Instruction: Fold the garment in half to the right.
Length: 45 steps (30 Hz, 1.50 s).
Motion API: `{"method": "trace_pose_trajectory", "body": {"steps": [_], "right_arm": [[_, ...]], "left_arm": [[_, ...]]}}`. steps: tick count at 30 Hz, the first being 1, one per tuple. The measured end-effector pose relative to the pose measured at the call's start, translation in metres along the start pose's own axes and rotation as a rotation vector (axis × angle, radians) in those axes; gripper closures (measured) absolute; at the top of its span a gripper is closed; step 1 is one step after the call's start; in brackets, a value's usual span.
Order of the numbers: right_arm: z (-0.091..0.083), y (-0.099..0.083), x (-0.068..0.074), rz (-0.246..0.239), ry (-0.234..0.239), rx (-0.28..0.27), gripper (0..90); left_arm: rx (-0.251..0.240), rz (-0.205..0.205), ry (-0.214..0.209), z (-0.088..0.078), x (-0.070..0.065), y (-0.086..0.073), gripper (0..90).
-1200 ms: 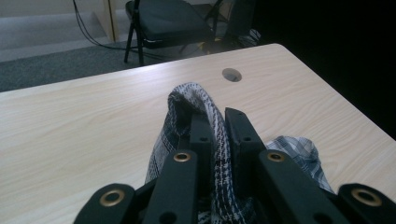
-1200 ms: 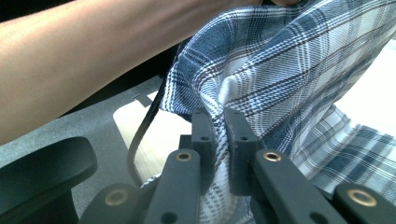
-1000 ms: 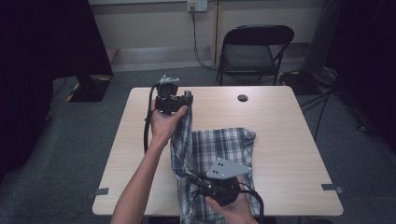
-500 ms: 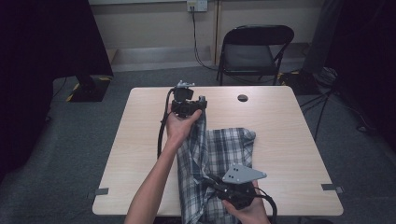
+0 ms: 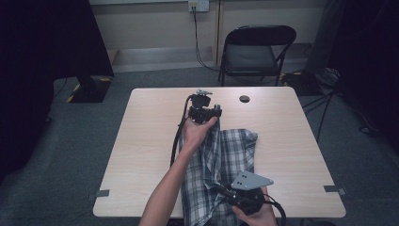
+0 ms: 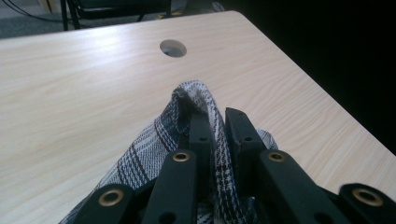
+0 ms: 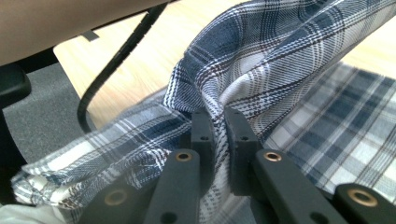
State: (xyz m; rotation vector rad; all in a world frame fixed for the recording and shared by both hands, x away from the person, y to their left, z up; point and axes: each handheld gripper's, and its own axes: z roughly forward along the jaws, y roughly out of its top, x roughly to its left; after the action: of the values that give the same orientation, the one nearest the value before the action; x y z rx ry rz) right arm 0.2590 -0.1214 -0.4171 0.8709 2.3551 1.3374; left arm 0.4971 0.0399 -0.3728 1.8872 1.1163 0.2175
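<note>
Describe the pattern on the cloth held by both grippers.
Blue, white and dark plaid checks on the woven cloth; the right gripper view shows it best.

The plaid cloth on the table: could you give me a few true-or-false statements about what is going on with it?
1. Both grippers are shut on the plaid cloth. True: the left gripper and the right gripper each pinch a fold.
2. The cloth lies flat and smooth. False: it is bunched and lifted between the grippers.
3. The table has a round hole near its far edge. True.
4. A cup stands beside the cloth. False: there is no cup on the table.
5. A folding chair stands behind the table. True.
</note>
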Motion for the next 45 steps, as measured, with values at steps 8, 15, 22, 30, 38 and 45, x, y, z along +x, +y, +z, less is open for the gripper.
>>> {"method": "trace_pose_trajectory", "body": {"steps": [8, 15, 22, 30, 38, 45], "right_arm": [[0.003, -0.014, -0.010, 0.011, -0.012, 0.043, 84.1], [0.005, -0.026, -0.014, 0.004, -0.015, 0.084, 84.1], [0.013, -0.035, -0.014, -0.010, -0.006, 0.134, 84.0], [0.018, -0.043, -0.013, -0.015, 0.005, 0.183, 84.0], [0.024, -0.048, -0.018, -0.013, 0.015, 0.245, 82.7], [0.020, -0.049, -0.024, 0.002, 0.035, 0.251, 59.3]], "left_arm": [[0.035, -0.024, -0.012, 0.024, 0.004, -0.011, 82.1], [0.071, -0.018, -0.024, 0.045, -0.003, -0.019, 82.0], [0.116, -0.013, -0.046, 0.068, -0.008, -0.030, 81.8], [0.154, -0.006, -0.051, 0.087, -0.015, -0.041, 81.7], [0.190, -0.015, -0.037, 0.104, -0.014, -0.052, 80.4], [0.150, -0.037, -0.089, 0.097, -0.010, -0.050, 61.5]]}}
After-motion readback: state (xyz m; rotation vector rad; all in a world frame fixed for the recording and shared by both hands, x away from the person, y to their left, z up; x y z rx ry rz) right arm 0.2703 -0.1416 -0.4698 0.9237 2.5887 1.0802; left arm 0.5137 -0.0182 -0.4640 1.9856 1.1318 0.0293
